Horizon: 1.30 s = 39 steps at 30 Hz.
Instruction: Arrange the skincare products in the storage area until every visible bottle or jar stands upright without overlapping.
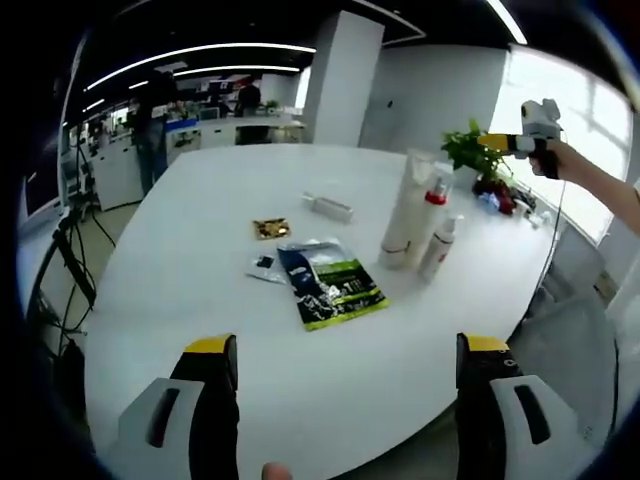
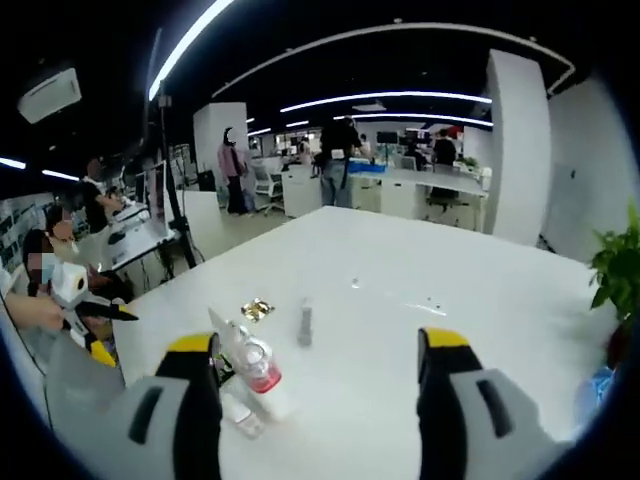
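Reaching from the near edge of the counter, the left tool hangs wide and empty. Ahead of it lies a flat sachet; beyond, right of its line, the tall tube, red-capped bottle and small white bottle stand upright. Farther off a clear bottle lies down: approach it square and grip mid-body. The right tool, wide too, hovers raised above them.

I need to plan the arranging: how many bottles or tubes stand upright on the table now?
3, close together at the right: a tall tube, a red-collared bottle and a small bottle. Another bottle lies flat behind.
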Each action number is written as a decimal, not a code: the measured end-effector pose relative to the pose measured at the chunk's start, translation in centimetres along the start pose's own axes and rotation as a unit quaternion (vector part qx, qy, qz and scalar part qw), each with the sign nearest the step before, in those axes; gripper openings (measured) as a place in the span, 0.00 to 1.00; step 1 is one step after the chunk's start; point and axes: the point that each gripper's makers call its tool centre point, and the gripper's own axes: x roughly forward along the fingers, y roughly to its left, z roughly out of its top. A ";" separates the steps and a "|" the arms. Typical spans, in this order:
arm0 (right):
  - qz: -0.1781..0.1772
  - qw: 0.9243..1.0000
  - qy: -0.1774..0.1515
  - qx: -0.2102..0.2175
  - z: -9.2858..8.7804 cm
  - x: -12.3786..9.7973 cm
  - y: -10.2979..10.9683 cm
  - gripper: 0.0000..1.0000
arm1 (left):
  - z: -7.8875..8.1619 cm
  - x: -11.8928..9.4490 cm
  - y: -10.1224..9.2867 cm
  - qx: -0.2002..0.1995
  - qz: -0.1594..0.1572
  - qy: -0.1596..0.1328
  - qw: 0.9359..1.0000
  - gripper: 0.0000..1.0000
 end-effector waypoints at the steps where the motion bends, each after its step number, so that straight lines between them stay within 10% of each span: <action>1: 0.000 1.000 0.000 -0.005 0.5 0.2 -0.2 0.79 | -0.1 0.0 0.1 -0.002 0.001 0.001 1.000 0.88; 8: -0.006 0.999 -0.018 -0.044 6.0 1.8 -3.0 0.77 | -0.4 0.0 0.4 -0.009 0.003 0.003 1.000 0.87; 17: 0.002 0.997 -0.003 -0.078 8.7 4.5 -4.7 0.72 | -0.2 0.5 0.3 -0.009 -0.001 0.005 1.000 0.87; 26: 0.045 0.990 0.101 -0.084 4.2 9.4 -4.3 0.68 | -0.5 0.8 0.4 -0.011 -0.002 0.012 1.000 0.87; 39: 0.090 0.980 0.155 -0.090 0.9 15.1 -2.5 0.66 | -1.3 1.1 1.1 -0.017 0.004 0.025 1.000 0.86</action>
